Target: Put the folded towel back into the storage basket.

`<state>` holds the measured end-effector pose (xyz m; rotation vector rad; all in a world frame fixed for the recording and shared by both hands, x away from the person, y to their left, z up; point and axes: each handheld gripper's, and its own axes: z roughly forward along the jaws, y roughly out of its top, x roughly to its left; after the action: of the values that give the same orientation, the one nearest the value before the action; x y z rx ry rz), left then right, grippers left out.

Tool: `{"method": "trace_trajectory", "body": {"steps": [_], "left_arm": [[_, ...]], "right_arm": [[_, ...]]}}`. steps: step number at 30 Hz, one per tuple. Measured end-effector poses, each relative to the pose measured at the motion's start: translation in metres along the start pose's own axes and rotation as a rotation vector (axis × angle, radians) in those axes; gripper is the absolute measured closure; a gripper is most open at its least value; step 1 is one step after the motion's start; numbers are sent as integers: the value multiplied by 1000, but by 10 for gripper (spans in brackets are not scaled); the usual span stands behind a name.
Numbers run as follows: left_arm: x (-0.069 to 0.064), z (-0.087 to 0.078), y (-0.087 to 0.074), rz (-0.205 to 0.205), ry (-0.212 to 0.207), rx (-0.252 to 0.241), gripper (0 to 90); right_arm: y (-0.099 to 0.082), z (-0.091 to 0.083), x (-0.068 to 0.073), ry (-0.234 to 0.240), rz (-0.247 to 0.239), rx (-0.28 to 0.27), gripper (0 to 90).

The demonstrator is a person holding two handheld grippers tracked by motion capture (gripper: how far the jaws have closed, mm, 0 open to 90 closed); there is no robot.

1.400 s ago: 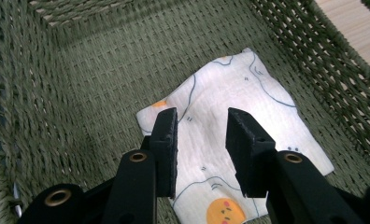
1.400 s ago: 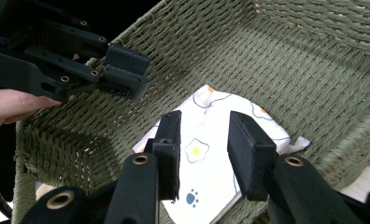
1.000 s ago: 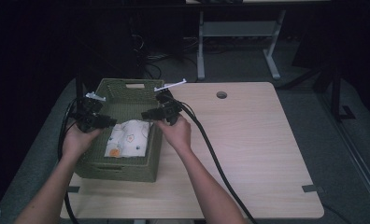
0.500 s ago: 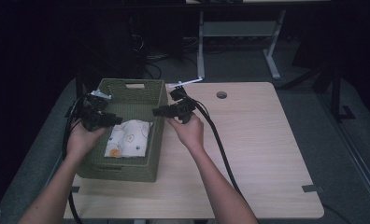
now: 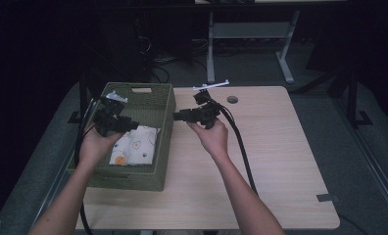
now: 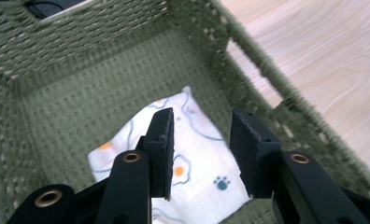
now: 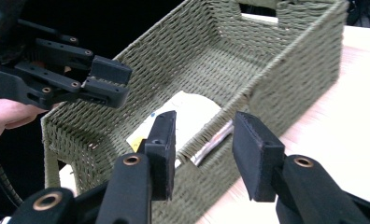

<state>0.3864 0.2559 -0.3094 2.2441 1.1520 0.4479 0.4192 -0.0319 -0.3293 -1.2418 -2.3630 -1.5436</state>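
A green woven basket (image 5: 165, 105) stands on the left part of the wooden table (image 5: 280, 147). A folded white cloth (image 5: 133, 144) with small coloured prints lies flat on its bottom, also seen in the left gripper view (image 6: 197, 158) and the right gripper view (image 7: 192, 109). My left gripper (image 5: 133, 125) hovers over the basket's left half and points right, jaws open above the cloth (image 6: 201, 116). My right gripper (image 5: 176, 116) hangs just outside the basket's right rim and points left. Its jaws (image 7: 204, 116) have just been opening and hold nothing. The left gripper (image 7: 113, 81) faces it across the basket (image 7: 286, 60).
A round cable hole (image 5: 232, 99) sits in the tabletop at the back. A dark tape mark (image 5: 327, 197) lies near the front right corner. Black cables (image 5: 241, 147) trail from both grippers. A white desk frame (image 5: 251, 29) stands behind the table.
Both grippers have drawn apart from above the cloth. The right one has crossed the basket's right rim to above the table; the left one has shifted left. The cloth stays in the basket.
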Motion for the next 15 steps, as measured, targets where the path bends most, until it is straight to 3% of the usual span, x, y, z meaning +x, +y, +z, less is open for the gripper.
{"method": "trace_trajectory", "body": {"steps": [15], "left_arm": [[-36,10,21,39,-24,-9,582]], "right_arm": [[-14,-36,-28,-7,30,-15,560]]}}
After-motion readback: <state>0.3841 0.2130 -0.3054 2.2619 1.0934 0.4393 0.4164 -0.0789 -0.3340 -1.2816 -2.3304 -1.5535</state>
